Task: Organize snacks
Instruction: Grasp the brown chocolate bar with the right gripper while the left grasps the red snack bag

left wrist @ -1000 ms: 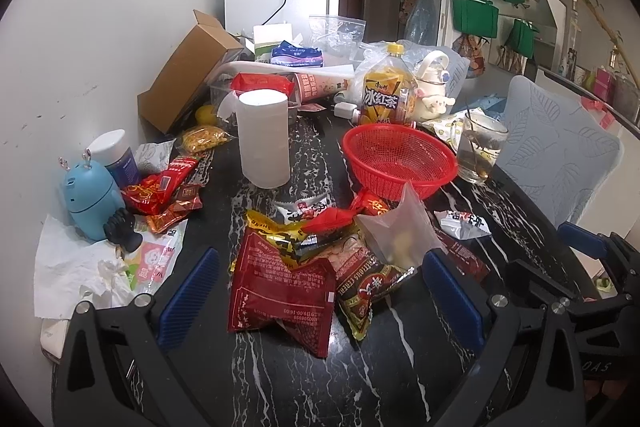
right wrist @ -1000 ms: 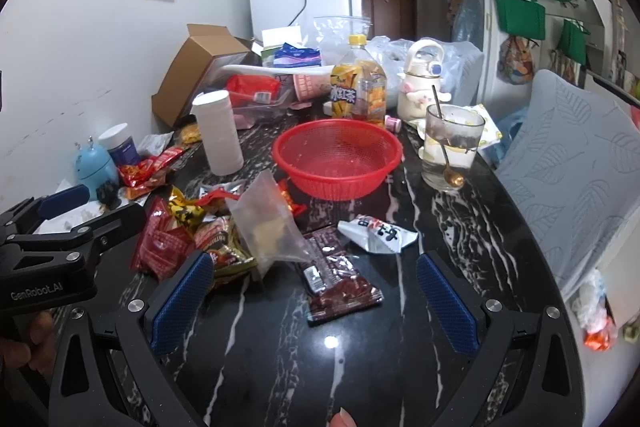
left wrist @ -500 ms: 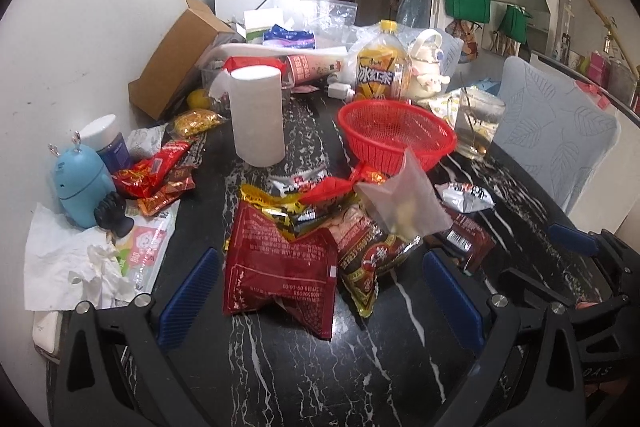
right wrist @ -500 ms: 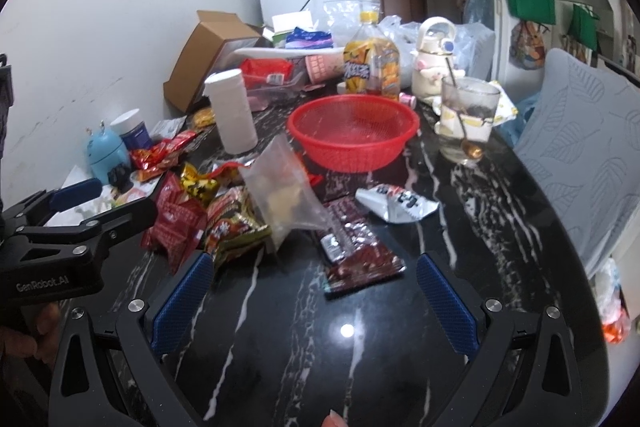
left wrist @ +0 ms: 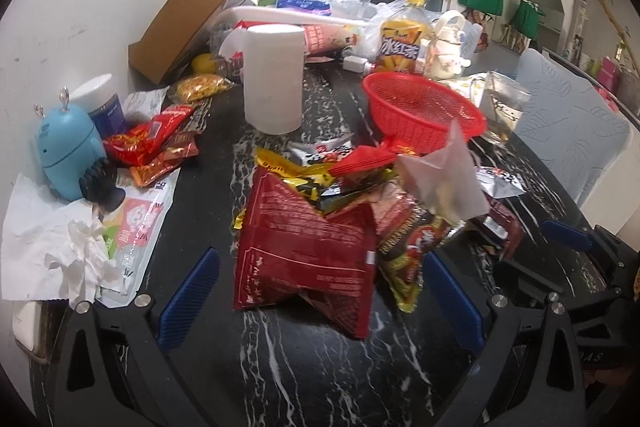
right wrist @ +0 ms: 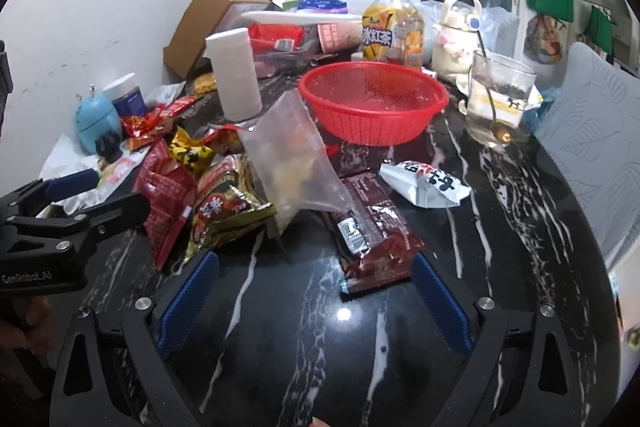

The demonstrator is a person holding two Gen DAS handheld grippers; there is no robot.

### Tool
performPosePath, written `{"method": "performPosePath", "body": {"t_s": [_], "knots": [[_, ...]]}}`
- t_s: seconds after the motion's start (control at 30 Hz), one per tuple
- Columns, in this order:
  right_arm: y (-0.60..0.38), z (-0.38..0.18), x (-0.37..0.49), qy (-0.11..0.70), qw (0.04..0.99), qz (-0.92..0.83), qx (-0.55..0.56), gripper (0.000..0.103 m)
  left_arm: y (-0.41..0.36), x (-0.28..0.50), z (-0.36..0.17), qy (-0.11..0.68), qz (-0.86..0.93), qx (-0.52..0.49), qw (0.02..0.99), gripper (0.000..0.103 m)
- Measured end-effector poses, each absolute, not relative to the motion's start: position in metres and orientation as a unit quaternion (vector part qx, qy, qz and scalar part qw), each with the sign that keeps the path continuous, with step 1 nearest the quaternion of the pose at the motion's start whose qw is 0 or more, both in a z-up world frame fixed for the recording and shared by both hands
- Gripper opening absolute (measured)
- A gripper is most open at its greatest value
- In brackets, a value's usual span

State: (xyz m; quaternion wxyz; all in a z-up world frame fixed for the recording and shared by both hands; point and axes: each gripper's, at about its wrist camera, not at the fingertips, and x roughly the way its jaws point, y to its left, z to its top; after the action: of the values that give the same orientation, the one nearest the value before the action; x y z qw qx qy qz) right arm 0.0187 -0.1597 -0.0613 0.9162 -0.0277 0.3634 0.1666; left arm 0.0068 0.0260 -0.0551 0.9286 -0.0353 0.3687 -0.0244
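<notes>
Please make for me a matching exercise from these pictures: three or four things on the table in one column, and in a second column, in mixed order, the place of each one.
Things:
1. red basket
2. dark red snack packet
3. glass with spoon
4. blue figurine

Places:
A. far left, by the wall
B. nearest to the right gripper, lying flat ahead of its open fingers
C. middle of the table, empty, in front of the tea bottle
D. right of the basket, near the table edge

Pairs: 1-C, 2-B, 3-D, 4-A
</notes>
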Motion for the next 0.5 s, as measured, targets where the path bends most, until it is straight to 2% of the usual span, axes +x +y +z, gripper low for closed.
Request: {"method": "performPosePath", "body": {"t_s": [0.5], "knots": [[-0.173, -0.081, 0.056, 0.402, 0.905, 0.132, -0.05, 0.097, 0.025, 0.045, -0.084, 0.419, -0.028, -0.012, 0.908, 0.103]]}}
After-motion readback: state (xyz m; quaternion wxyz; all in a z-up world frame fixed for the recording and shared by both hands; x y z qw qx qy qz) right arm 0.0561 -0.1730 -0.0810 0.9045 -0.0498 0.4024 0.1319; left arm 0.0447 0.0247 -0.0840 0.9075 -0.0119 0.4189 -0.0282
